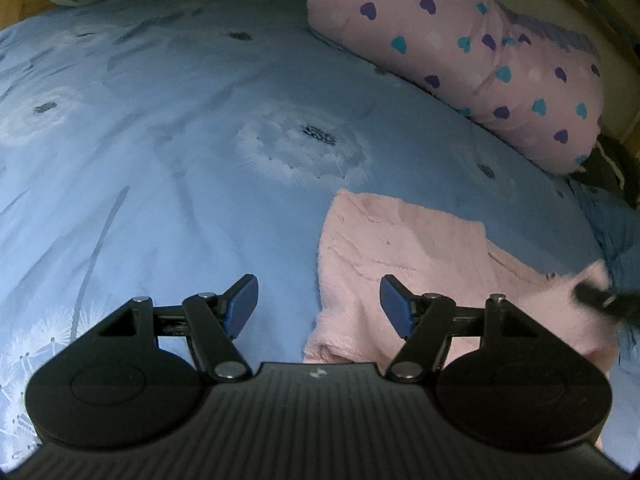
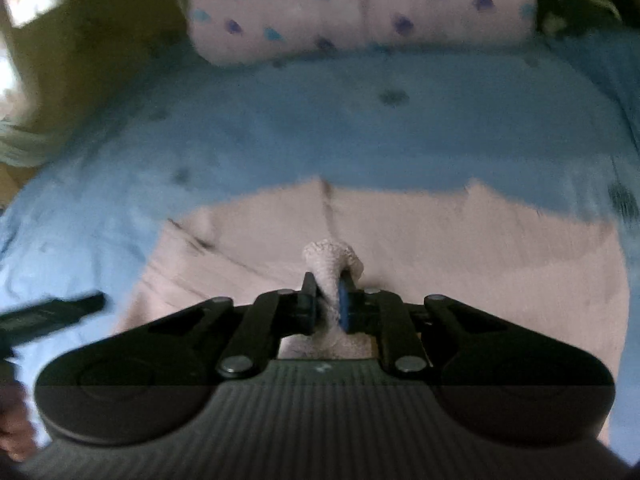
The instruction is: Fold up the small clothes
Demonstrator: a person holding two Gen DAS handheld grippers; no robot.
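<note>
Right wrist: fuzzy pink garment (image 2: 400, 240), bunched.

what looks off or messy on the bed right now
Nothing damaged or spilled. The pink fleece garment lies rumpled on the blue bedspread, one bunched edge pinched in the right gripper. The left gripper is open and holds nothing.

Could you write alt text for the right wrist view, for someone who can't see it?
The right gripper has its jaws shut on a bunched fold of a fluffy pink garment lying on a blue bedspread. A pink pillow with hearts lies beyond.
</note>
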